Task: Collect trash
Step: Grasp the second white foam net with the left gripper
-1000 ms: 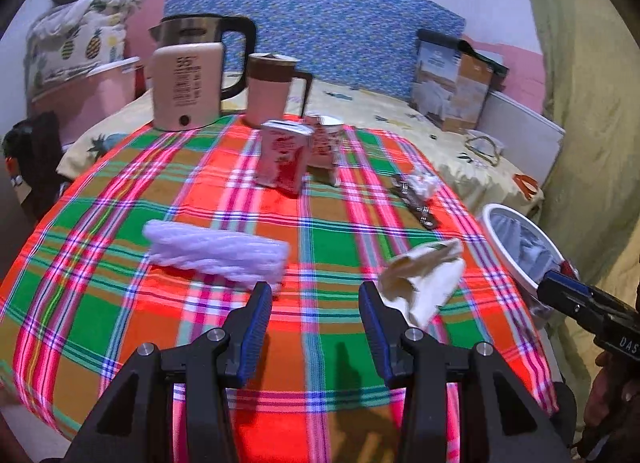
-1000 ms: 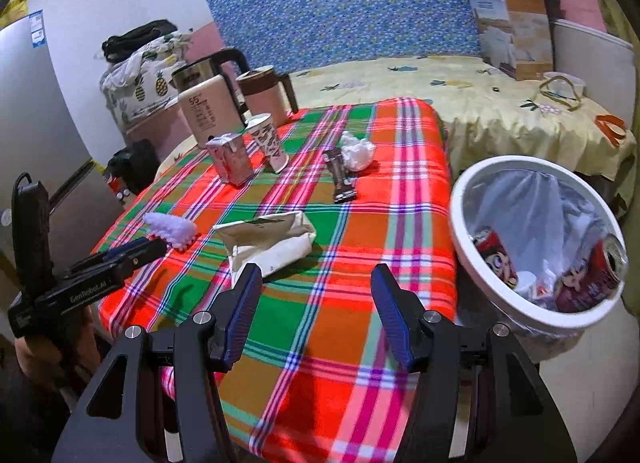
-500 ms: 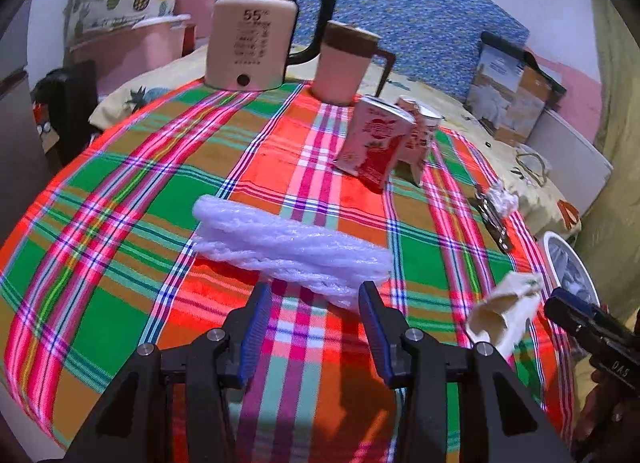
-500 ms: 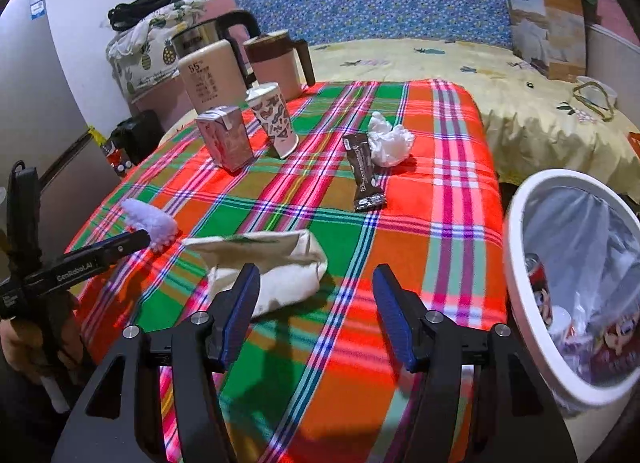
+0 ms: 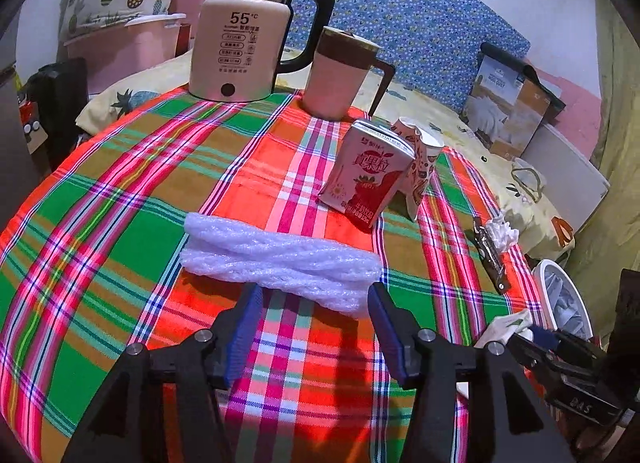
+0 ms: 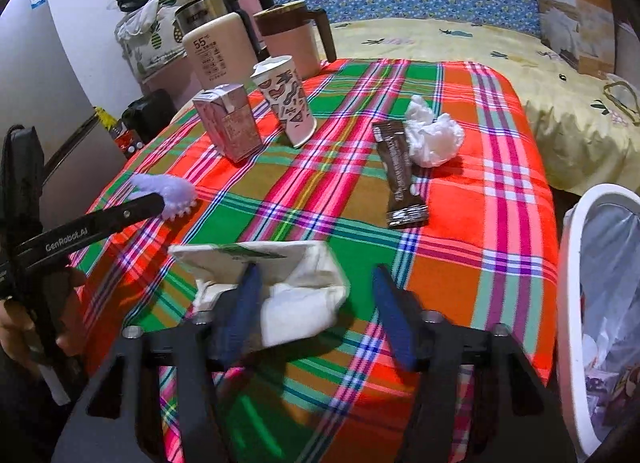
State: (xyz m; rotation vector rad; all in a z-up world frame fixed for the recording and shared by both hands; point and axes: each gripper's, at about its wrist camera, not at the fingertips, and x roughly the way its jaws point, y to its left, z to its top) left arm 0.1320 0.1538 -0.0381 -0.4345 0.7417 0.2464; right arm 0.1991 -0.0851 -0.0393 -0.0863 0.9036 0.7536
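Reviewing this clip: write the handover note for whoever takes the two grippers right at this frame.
Left gripper: open, empty, at the near edge of the white foam wrap.
Right gripper: open, one finger over the flattened white paper bag, not gripping it.
On the plaid table: milk carton, paper cup, brown wrapper, crumpled tissue. The kettle and mug do not look like trash.
Done: the white bin, beside the table on the right gripper's side, already holds some trash.
Left: grasp foam and bag, bin them, then the other four pieces.
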